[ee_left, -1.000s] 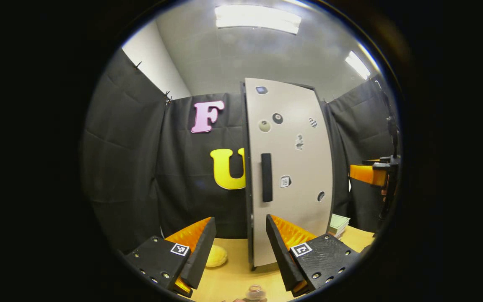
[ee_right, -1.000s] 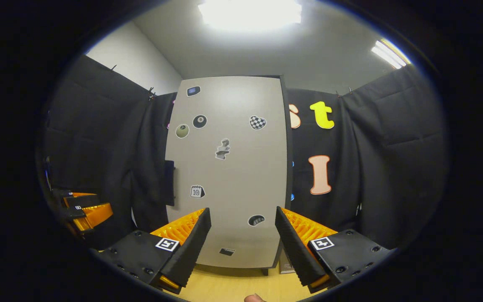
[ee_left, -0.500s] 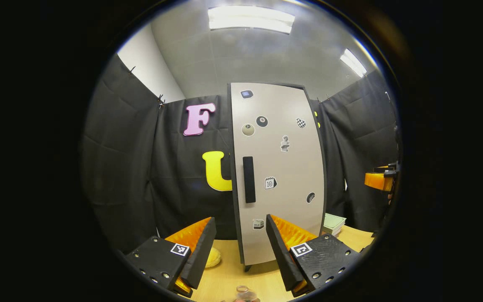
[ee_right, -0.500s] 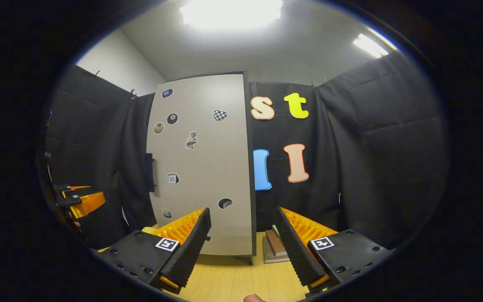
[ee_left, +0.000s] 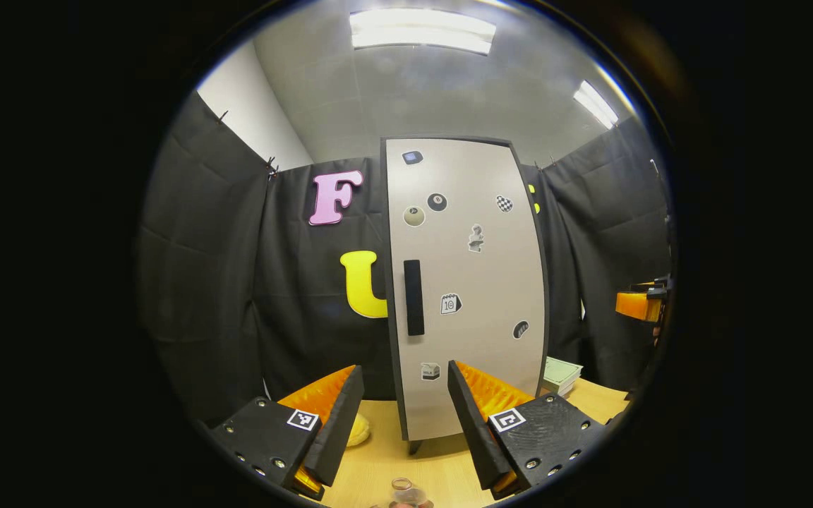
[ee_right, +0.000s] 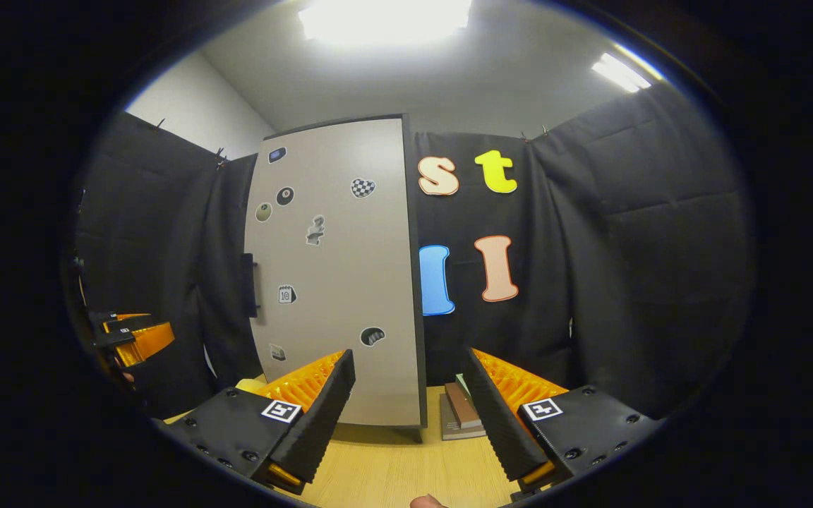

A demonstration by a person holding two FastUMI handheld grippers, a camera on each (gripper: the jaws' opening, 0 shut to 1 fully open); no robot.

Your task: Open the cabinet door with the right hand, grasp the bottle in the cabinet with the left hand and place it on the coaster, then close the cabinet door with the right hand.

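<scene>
In the left gripper view, the left gripper [ee_left: 399,416] is seen with its fingers spread wide and nothing held between them; just below the gap, at the bottom edge, the mouth of the bottle [ee_left: 401,487] is visible standing on the wooden table [ee_left: 442,469], though the coaster beneath it cannot be made out. The right gripper [ee_right: 410,416] is likewise held wide apart and empty over the table in the right gripper view. Beyond the fingers stands the cabinet [ee_left: 464,282], its pale door now flush with the dark frame, whereas a second ago the door was seen angled outward and swinging shut. Both views have also drawn back a little from the cabinet since then. From this it is judged that the closing step has been completed and that the task is at or near its end, with only withdrawal left. The dark handle [ee_left: 413,297] is set near the door's left edge. A yellow soft object [ee_left: 359,429] lies on the table to the left of the cabinet, and a stack of books [ee_right: 459,413] to its right. As for writing, the door carries stickers: a calendar sticker appears to be marked "10", a black ball sticker seems to bear an "8", and the rest is too small to be read.
</scene>
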